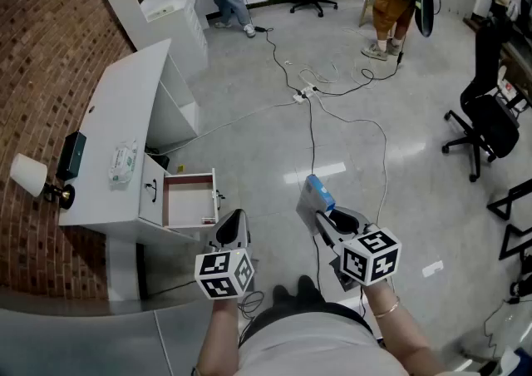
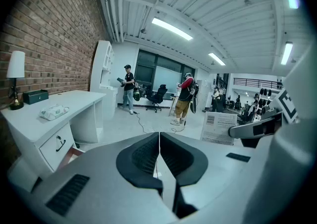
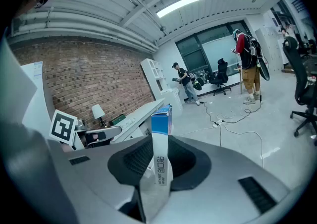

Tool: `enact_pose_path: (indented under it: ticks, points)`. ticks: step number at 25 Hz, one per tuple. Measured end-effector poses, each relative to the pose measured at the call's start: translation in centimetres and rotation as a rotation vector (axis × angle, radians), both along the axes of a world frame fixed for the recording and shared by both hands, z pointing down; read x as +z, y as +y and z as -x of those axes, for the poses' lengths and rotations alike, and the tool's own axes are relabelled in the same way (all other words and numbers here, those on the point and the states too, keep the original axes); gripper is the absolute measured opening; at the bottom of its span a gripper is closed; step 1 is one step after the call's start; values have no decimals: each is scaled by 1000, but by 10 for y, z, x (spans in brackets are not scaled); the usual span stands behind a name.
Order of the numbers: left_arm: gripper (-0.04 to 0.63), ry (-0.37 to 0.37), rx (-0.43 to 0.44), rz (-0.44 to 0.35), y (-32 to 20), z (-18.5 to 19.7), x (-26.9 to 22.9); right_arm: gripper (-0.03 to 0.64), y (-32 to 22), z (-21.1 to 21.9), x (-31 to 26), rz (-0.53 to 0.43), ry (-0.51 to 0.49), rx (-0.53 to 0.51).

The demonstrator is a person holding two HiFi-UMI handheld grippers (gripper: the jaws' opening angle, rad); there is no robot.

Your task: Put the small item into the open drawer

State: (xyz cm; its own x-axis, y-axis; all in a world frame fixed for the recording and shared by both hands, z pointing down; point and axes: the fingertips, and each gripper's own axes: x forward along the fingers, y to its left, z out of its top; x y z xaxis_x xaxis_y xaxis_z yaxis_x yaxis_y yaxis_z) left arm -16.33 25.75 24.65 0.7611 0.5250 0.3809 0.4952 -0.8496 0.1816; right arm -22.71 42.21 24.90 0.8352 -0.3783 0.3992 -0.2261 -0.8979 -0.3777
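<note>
My right gripper (image 3: pixel 159 166) clamps the slim blue-and-white cardboard box (image 3: pixel 160 119); left gripper (image 2: pixel 159 151) closed, empty. Swinging toward the open white drawer (image 1: pixel 189 175) at ten o'clock, that seemingly thin grip could slip.

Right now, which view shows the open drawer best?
The head view: it looks down into the drawer, showing its whole inside. The left gripper view catches only a reddish corner of it. The right gripper view shows the desk but not the drawer.
</note>
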Motion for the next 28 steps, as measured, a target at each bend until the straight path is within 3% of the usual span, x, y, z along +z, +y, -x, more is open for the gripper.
enact_pose_path:
  ticks: [19, 28]
  points:
    - [23, 9, -60, -58, 0, -8, 0, 100, 22, -17, 2, -29, -11, -19]
    - [23, -9, -76, -42, -24, -66, 10, 100, -2, -74, 7, -38, -34, -36]
